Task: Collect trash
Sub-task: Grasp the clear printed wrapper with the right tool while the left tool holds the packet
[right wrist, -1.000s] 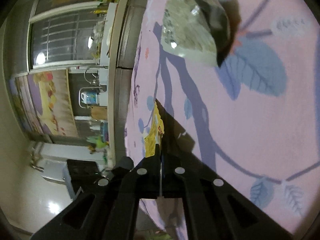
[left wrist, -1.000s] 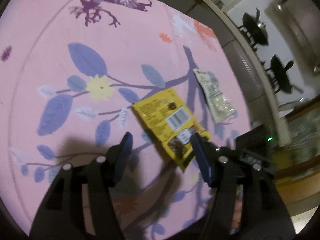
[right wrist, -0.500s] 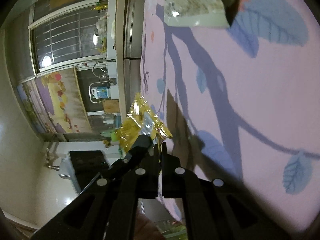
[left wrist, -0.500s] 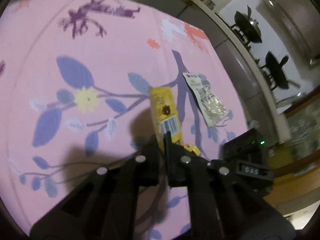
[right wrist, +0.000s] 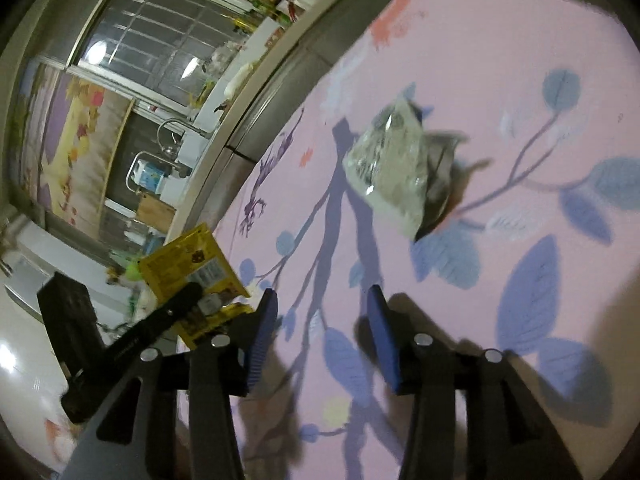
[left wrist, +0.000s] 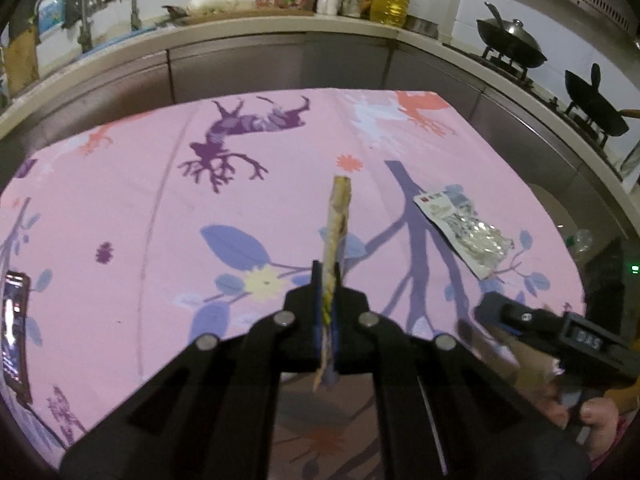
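Left hand-held gripper (left wrist: 329, 280): clamping the flat yellow foil snack wrapper (left wrist: 338, 224) edge-on, holding it clear above the pink floral-clothed surface (left wrist: 120, 200). Right hand-held gripper (right wrist: 322, 320): jaws just been opening, standing apart with nothing between. Crinkled clear plastic wrapper (right wrist: 390, 172): lying on the surface, far right.

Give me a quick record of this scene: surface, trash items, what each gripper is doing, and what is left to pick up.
surface: pink floral tablecloth
held item: yellow wrapper, seen edge-on, lifted off the cloth
left gripper: shut on the yellow wrapper
right gripper: jaws have just been opening, nothing between them
left to pick up: clear wrapper, lying on the cloth ahead of the right gripper
other: phone at the cloth's left edge
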`<state>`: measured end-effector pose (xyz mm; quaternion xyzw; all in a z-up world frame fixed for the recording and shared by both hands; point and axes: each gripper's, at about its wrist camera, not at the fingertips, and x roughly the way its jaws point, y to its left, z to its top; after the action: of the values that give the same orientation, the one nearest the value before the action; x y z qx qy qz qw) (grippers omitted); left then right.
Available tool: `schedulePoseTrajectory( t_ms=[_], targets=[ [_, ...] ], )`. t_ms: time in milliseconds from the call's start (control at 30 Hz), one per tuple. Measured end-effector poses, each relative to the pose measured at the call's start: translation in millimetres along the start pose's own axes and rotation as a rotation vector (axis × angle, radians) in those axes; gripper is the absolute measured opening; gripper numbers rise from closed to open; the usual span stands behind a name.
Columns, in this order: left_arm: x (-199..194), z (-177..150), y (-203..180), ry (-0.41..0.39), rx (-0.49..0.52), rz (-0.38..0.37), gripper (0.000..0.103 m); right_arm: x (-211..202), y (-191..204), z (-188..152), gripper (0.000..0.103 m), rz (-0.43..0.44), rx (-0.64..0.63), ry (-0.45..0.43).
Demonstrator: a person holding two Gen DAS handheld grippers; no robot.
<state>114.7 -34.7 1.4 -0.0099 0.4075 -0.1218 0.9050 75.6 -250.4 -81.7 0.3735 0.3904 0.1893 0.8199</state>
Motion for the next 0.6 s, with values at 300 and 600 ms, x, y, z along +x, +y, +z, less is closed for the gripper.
schedulePoseTrajectory(
  t_ms=[300, 600],
  targets=[
    [-5, 4, 10, -0.026, -0.002, 0.104, 0.003, -28, 4, 12, 0.052, -0.123, -0.137, -0.14],
    [-11, 5, 16, -0.053, 0.009, 0.179, 0.003, -34, -22, 30, 0.054, -0.188, -0.082, -0.168]
  ],
)
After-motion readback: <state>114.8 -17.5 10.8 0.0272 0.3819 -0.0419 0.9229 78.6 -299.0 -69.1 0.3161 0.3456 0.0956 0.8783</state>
